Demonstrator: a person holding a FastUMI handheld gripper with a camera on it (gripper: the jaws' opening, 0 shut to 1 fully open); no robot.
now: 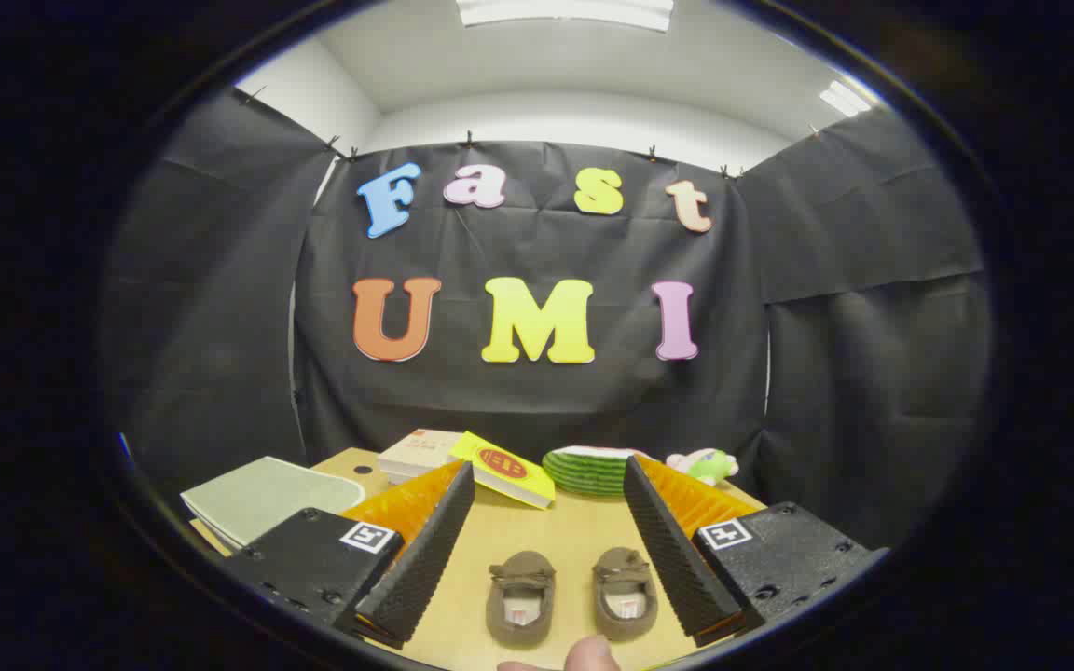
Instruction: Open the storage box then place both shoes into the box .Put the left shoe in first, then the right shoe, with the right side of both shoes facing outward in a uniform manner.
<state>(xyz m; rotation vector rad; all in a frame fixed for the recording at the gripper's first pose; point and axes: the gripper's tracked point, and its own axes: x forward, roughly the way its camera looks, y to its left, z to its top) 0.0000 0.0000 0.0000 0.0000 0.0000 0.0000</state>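
Hovering gripper (546, 540) wide open, empty; both shoes (520, 596) side by side between fingers.

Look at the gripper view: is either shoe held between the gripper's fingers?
No. The gripper is open, its fingers spread wide, and both shoes, the left-hand shoe and the right-hand shoe, lie side by side on the table, untouched.

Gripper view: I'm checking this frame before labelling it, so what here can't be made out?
- Storage box: whether the pale flat thing beyond the left finger is its lid cannot be told; it is cut off by the finger mount.
- Shoes: between the open fingers, toes away; left from right too small to tell.
- Fingertip: cut off at the bottom.
- Book: partly under the yellow packet.
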